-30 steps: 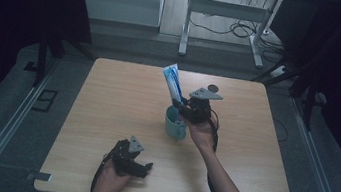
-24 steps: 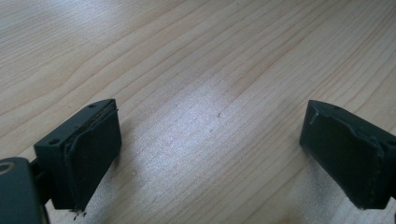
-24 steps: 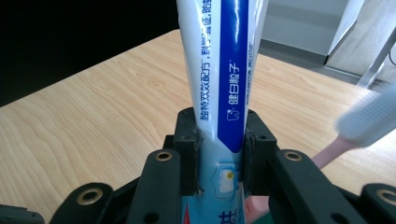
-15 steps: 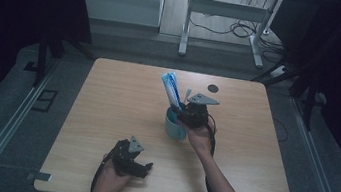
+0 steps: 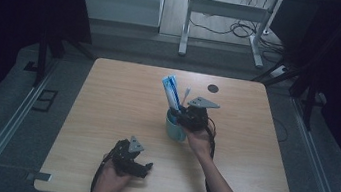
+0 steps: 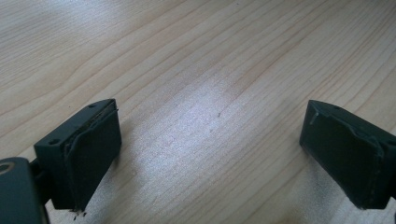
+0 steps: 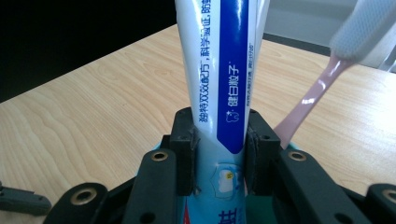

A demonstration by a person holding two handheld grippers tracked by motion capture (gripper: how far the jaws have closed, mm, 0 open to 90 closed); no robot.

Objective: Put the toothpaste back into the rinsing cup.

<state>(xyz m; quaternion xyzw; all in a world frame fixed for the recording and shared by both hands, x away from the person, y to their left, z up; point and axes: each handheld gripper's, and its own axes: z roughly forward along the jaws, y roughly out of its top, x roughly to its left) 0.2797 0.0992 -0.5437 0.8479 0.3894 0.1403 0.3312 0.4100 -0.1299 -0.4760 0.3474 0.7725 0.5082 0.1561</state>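
Right gripper (image 7: 218, 154) clamped on both sides of the toothpaste tube (image 7: 219, 79), pads pressing its lower part. Tube standing upright in the green cup (image 5: 174, 127) near the middle of the worktop (image 5: 107, 97), beside a pink toothbrush (image 7: 327, 70). Left gripper (image 6: 210, 149) spread wide near the front edge, holding nothing, above bare wood.

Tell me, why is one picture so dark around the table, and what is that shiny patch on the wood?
High view: light falls on the wooden table, its surroundings near black. Left gripper view: a pale glare patch on the wood between the open jaws. Right gripper view: the toothpaste tube gleams; the toothbrush is blurred.
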